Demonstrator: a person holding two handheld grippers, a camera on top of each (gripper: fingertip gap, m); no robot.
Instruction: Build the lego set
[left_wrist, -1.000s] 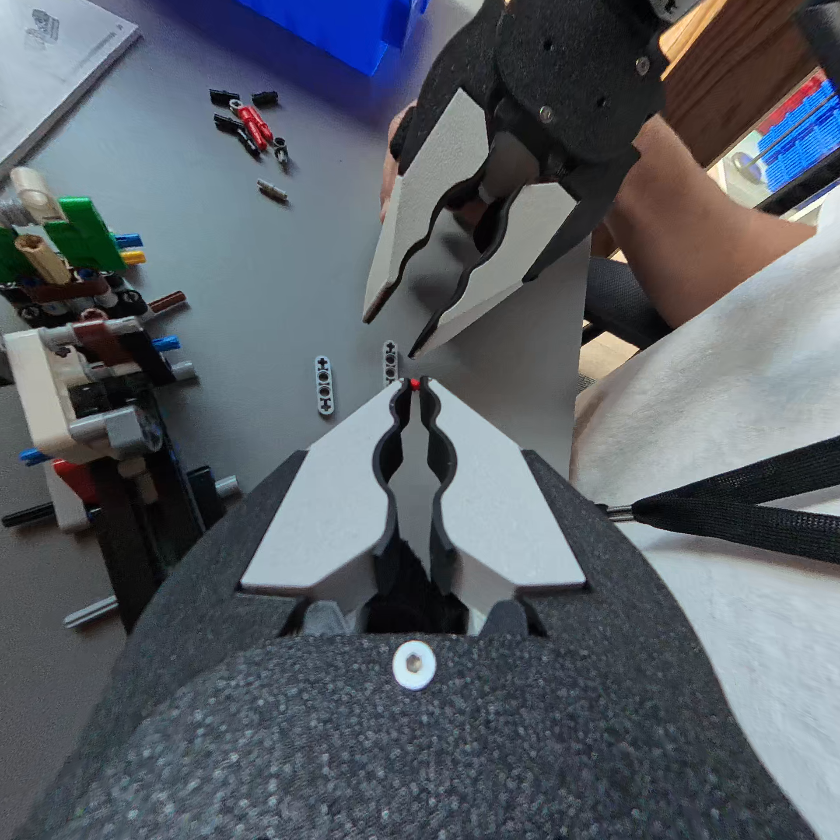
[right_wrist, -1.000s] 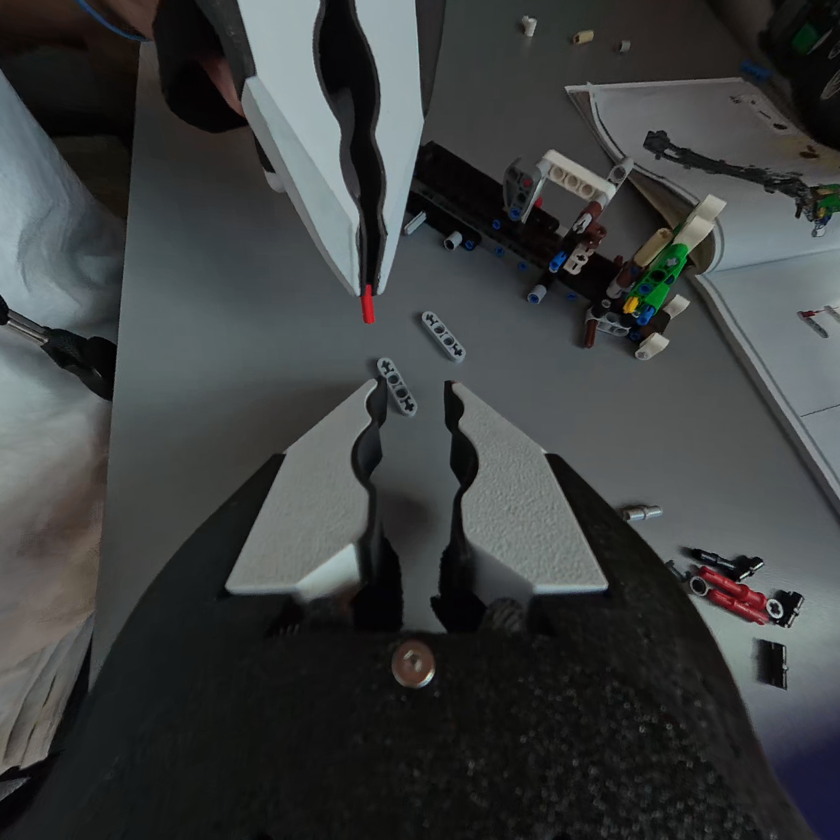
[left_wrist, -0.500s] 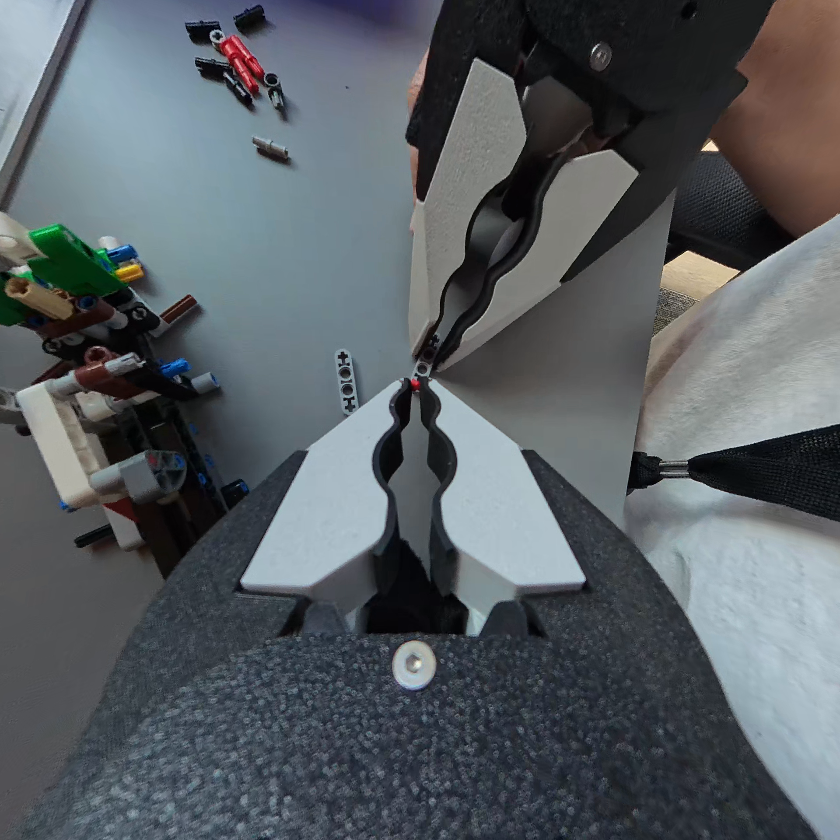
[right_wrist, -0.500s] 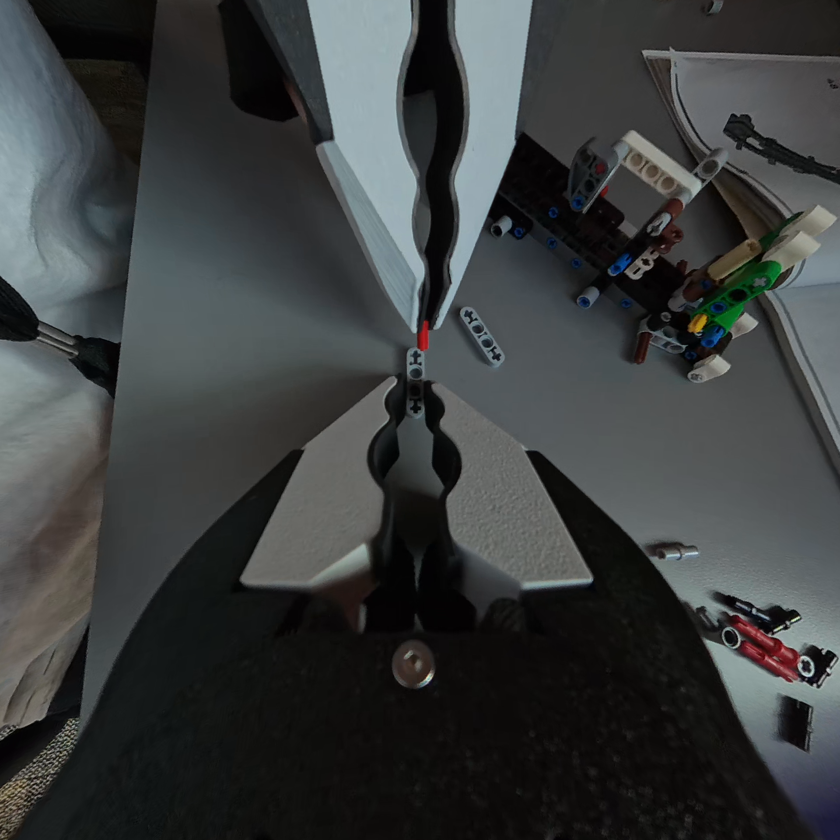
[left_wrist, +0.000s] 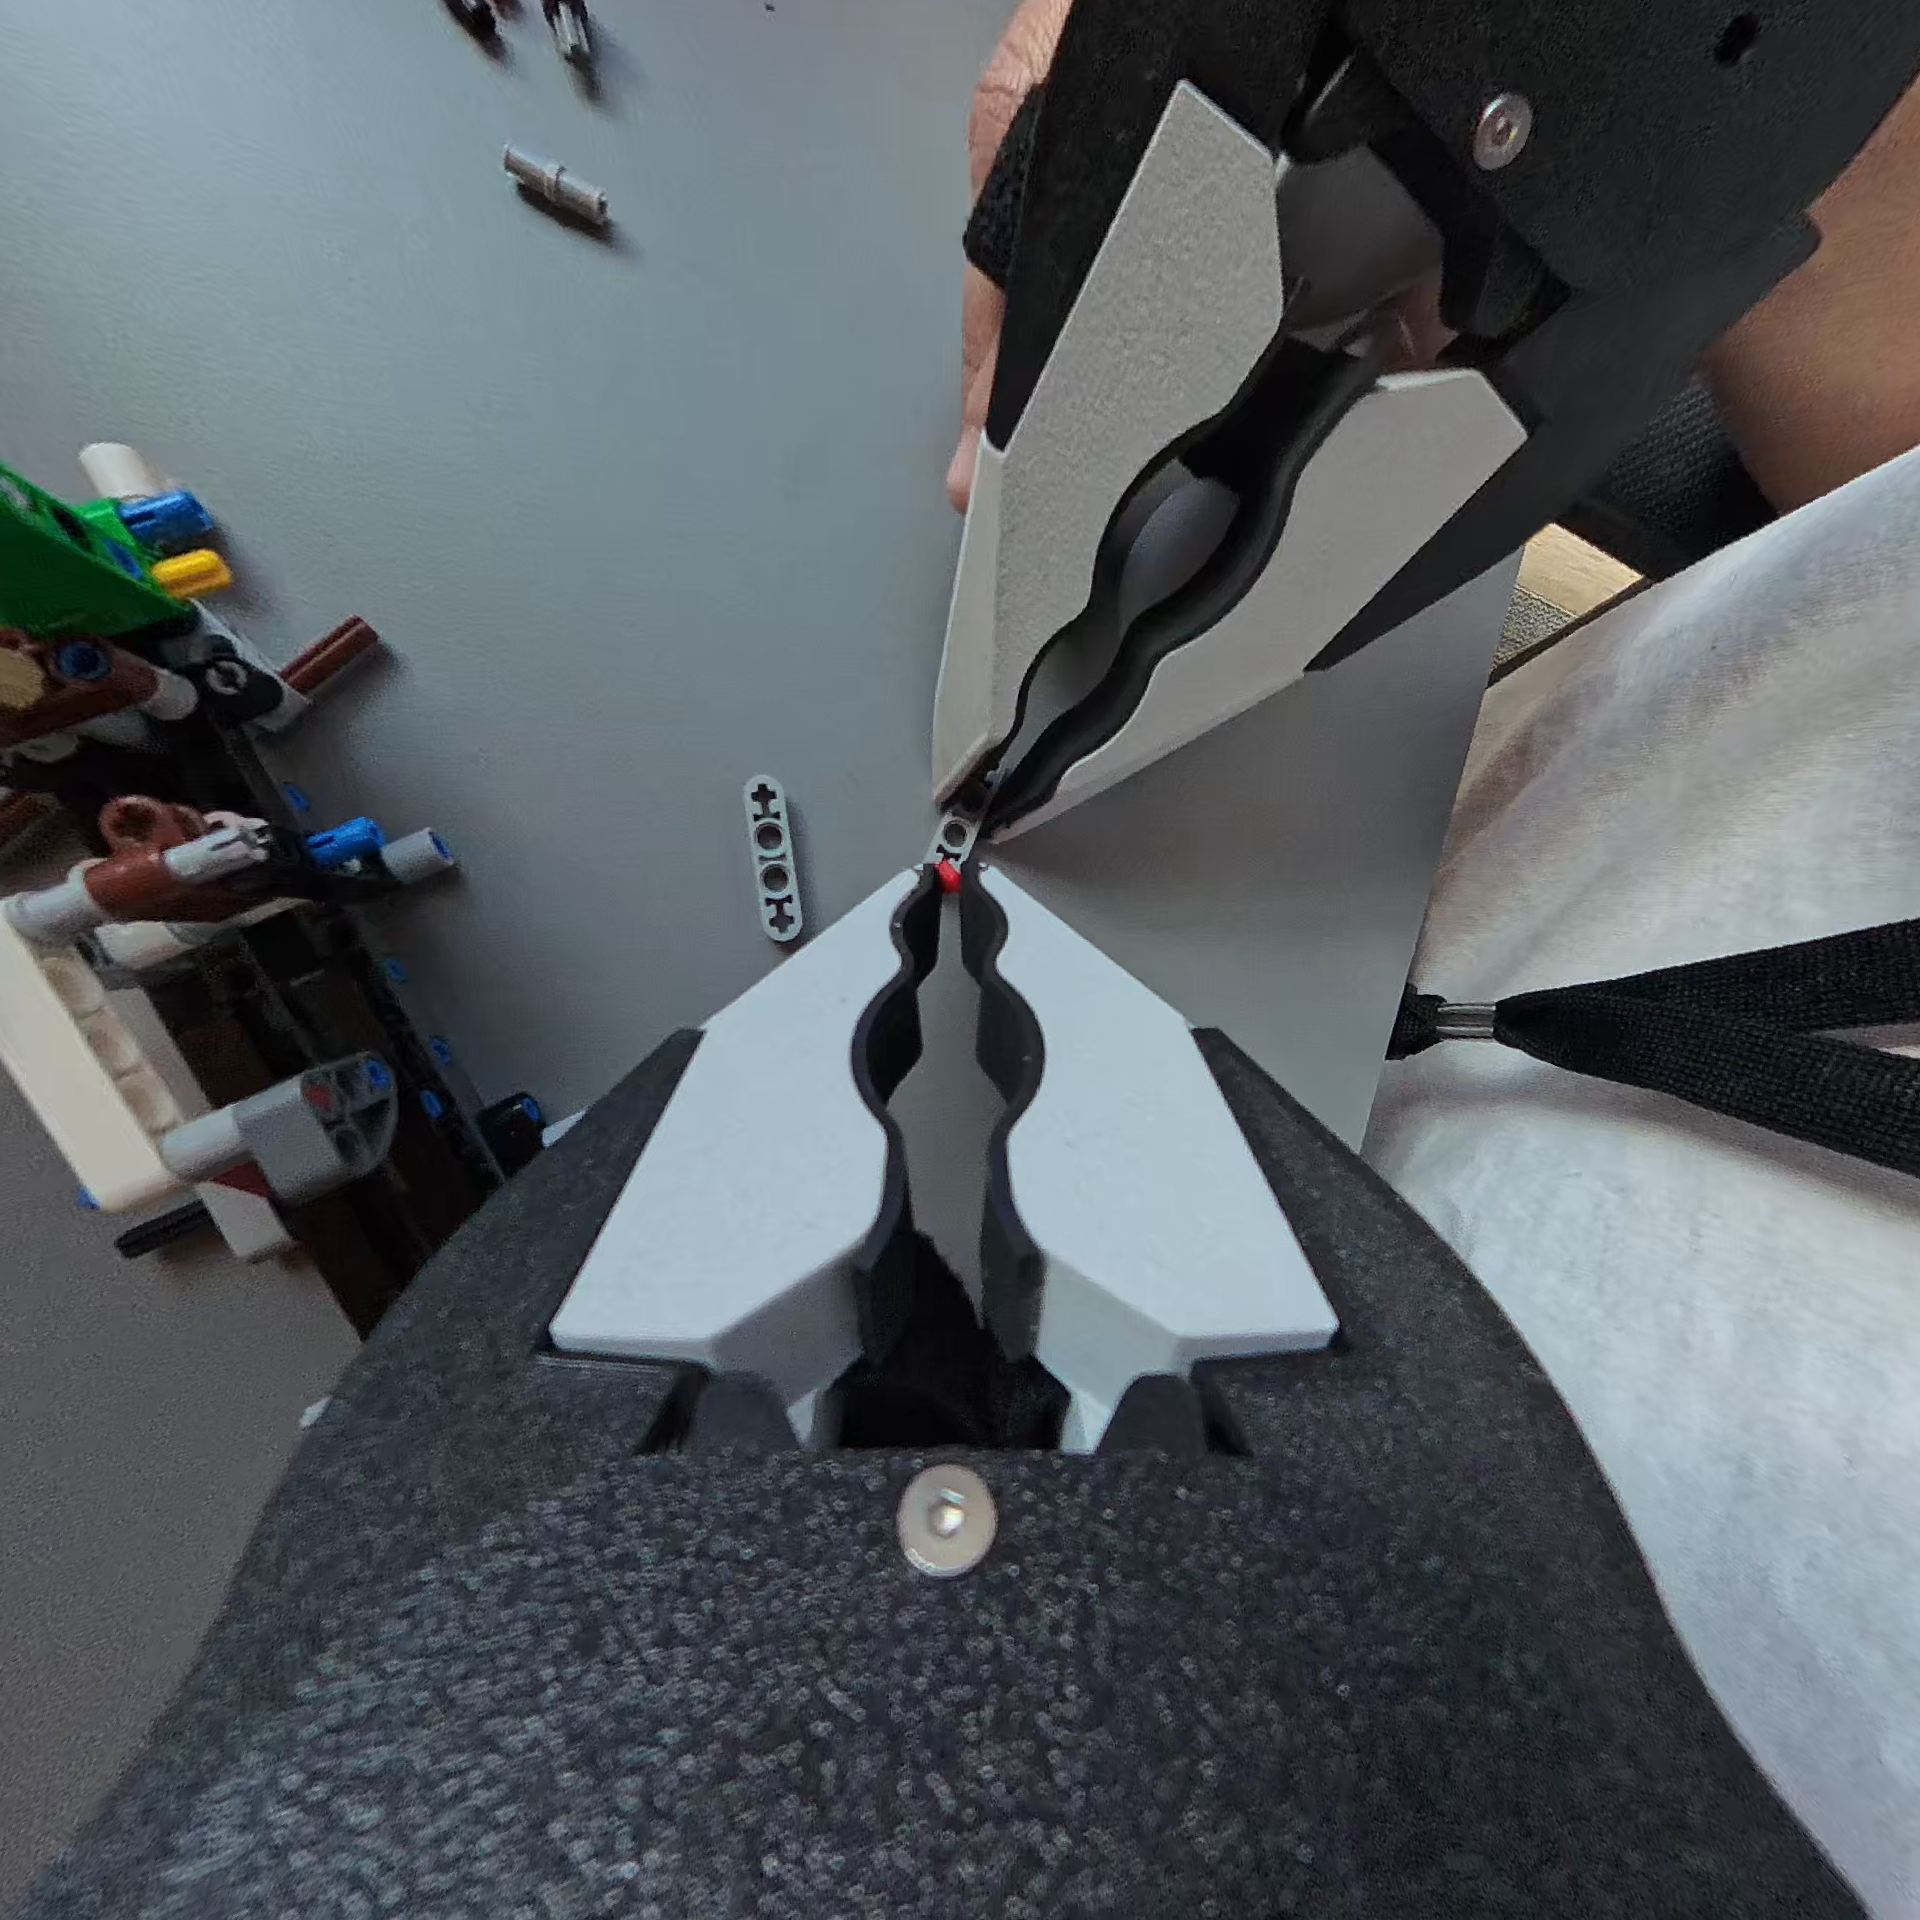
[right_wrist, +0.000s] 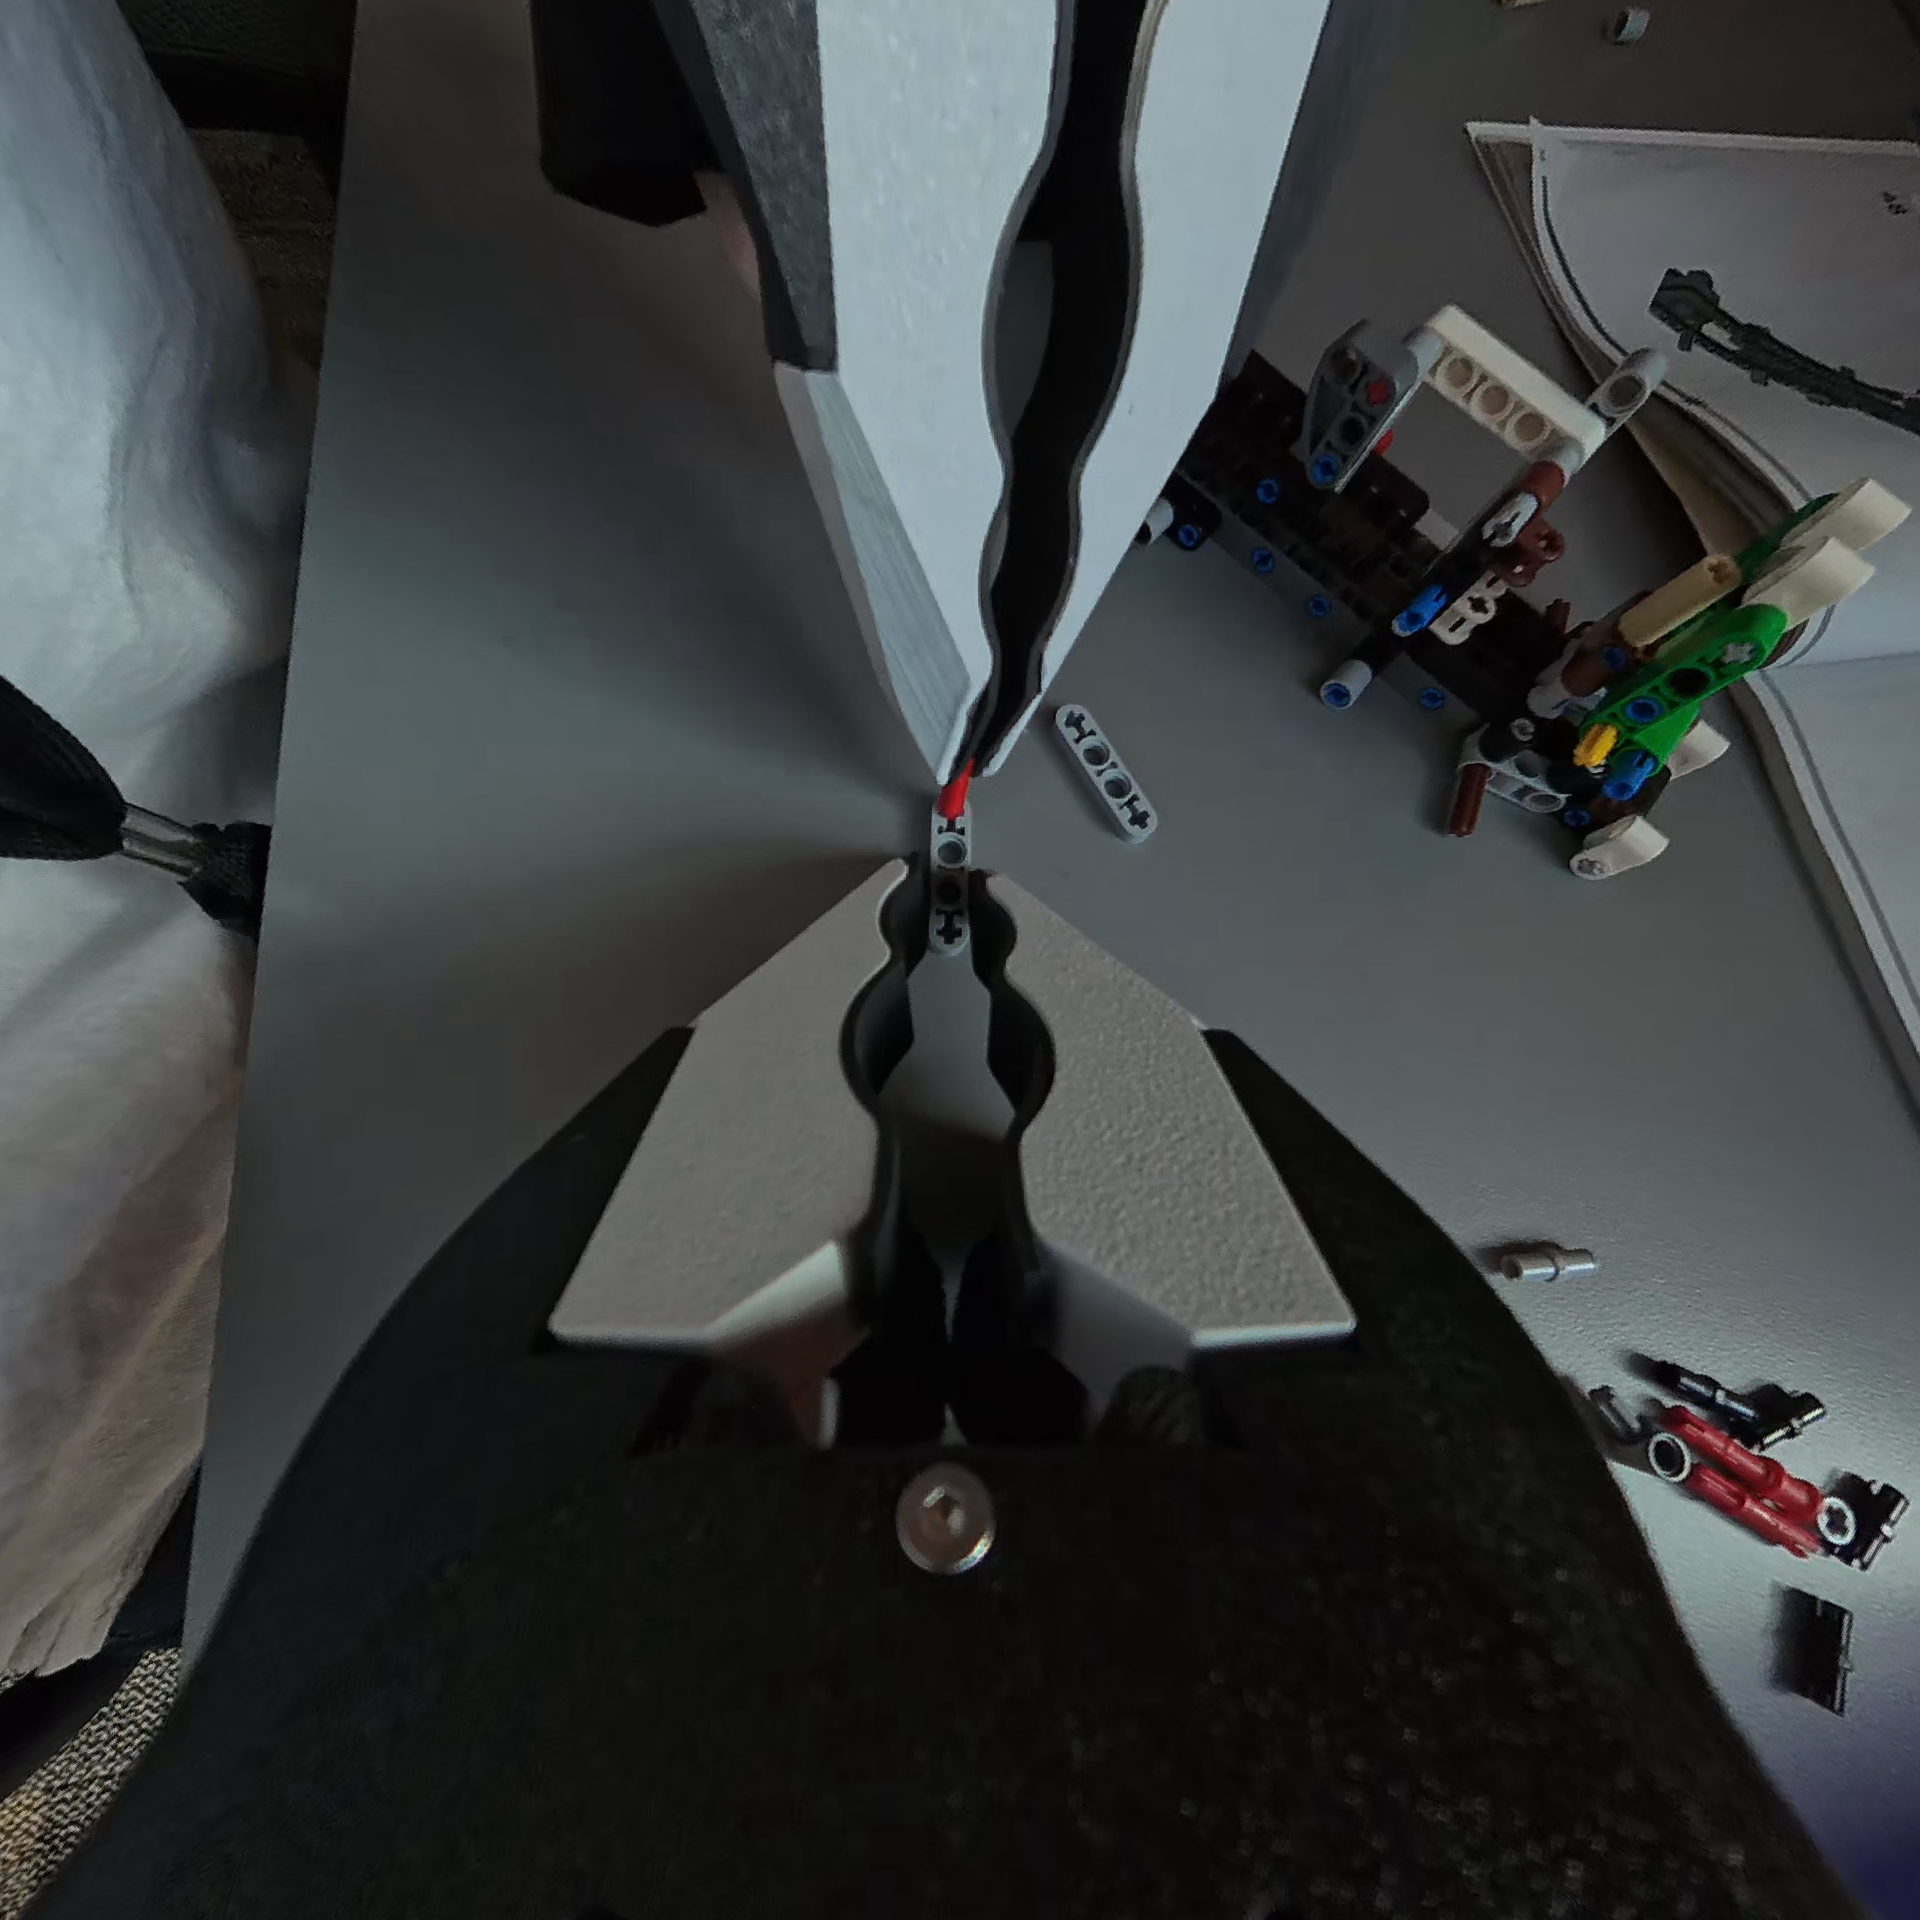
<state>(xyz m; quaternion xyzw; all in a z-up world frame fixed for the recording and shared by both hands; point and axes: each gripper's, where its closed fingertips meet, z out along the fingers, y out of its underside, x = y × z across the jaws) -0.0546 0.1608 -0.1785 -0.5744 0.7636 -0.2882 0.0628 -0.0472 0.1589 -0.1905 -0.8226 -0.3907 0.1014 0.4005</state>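
Observation:
My left gripper (left_wrist: 947, 878) is shut on a small red axle (left_wrist: 947, 876), whose tip sticks out between the fingertips. My right gripper (right_wrist: 949, 896) is shut on a thin light-grey beam (right_wrist: 950, 873) with several holes. The two grippers meet tip to tip above the grey table. In the right wrist view the red axle (right_wrist: 953, 798) touches the far end hole of the beam. In the left wrist view the beam's end (left_wrist: 954, 833) sits right against the axle. A second grey beam (left_wrist: 774, 858) lies flat on the table, also seen in the right wrist view (right_wrist: 1105, 771).
The part-built model (right_wrist: 1496, 582) of black, white, brown and green pieces stands beside an open instruction booklet (right_wrist: 1766, 270). Loose red and black connectors (right_wrist: 1756, 1475) and a grey pin (right_wrist: 1548, 1263) lie on the table. A person in white sits at the table edge (left_wrist: 1704, 935). The tips of both grippers are at nearly the same place. The grey pin (right_wrist: 1548, 1263) is about 12 centimetres from my right fingertips. It is also in sight in the left wrist view (left_wrist: 557, 189).
My right gripper shut on the grey beam and lifted it off the table. Both grippers drew together until the red axle reached the beam's end hole.

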